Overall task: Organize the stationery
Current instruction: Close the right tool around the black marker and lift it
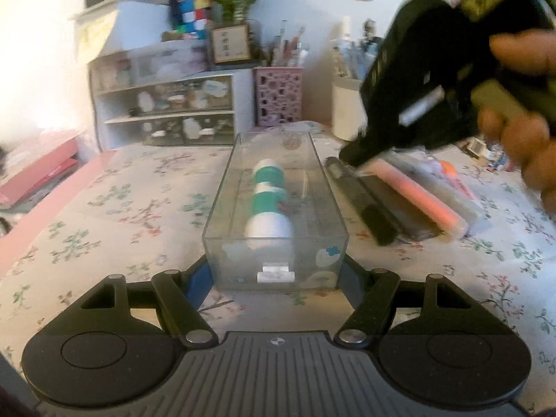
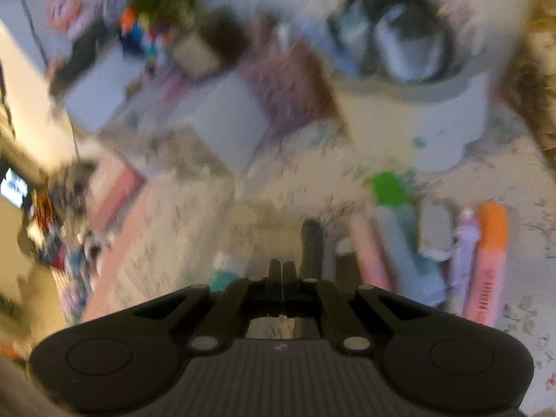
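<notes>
Gripping the near end of the clear plastic box (image 1: 274,208), left tool (image 1: 274,274) holds it on the floral surface (image 1: 121,208), a white-and-teal item inside. Right tool (image 2: 283,271) is pinched closed, empty, above the highlighters (image 2: 486,260). Risk: closed fingers could knock them aside.

Both grippers are matte black. The left gripper (image 1: 276,271) has a ribbed grey centre plate with a small round crosshair mark, two round black discs at its sides, and angled linkage bars pinned with silver rivets; its fingers show blue pads. The right gripper (image 2: 283,271), blurred, repeats that build, with narrow black fingers.
</notes>
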`<state>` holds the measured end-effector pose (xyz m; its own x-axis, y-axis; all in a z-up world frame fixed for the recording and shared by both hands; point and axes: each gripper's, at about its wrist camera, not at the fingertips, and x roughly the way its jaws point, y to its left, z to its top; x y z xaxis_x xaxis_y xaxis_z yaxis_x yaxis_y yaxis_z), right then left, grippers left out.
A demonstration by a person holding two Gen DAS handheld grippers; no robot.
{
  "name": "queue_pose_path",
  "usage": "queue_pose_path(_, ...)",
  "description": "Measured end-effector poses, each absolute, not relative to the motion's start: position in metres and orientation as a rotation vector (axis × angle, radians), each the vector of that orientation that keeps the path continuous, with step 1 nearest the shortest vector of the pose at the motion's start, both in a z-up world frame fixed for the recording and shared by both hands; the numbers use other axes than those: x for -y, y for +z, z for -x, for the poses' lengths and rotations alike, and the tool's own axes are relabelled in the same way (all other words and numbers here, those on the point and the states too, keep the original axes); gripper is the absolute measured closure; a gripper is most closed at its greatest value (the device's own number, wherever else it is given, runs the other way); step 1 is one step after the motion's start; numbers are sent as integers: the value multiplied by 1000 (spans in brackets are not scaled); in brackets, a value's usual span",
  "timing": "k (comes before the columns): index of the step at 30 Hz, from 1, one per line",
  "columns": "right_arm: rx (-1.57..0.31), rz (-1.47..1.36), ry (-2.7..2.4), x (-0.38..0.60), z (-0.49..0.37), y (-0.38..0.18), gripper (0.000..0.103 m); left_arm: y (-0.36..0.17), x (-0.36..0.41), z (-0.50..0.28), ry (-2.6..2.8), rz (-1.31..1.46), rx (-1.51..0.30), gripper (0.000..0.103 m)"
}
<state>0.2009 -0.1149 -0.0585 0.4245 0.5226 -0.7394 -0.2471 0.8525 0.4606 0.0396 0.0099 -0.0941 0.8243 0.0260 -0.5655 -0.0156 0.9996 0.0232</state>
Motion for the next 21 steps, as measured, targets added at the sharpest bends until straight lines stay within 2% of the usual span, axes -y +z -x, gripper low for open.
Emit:
queue_pose_path(2,-1037,-227,474,105,-201,-67,101,-94,-12,-39,11,-16,-599,31)
queue_pose_path(3,-1033,-188,457,100,-201,-70,96,-94,-13,-39,9,-19,-597,31)
queue_pose_path(5,-1030,-110,443,89,-200,-73,95,-94,-13,-38,8,-19,-594,31)
queue_pose_path(8,-1019,-68,436,84,-202,-77,97,-95,-13,-38,6,-20,-592,31)
queue_pose_path(10,-1030,-92,426,89,-206,-77,102,-95,-13,-39,5,-20,-593,31)
queue_pose_path(16,-957,-192,444,111,-196,-73,102,-95,-12,-38,6,-19,-589,31)
queue_pose_path(21,-888,-167,445,121,-181,-71,86,-96,-12,-39,10,-19,-586,31)
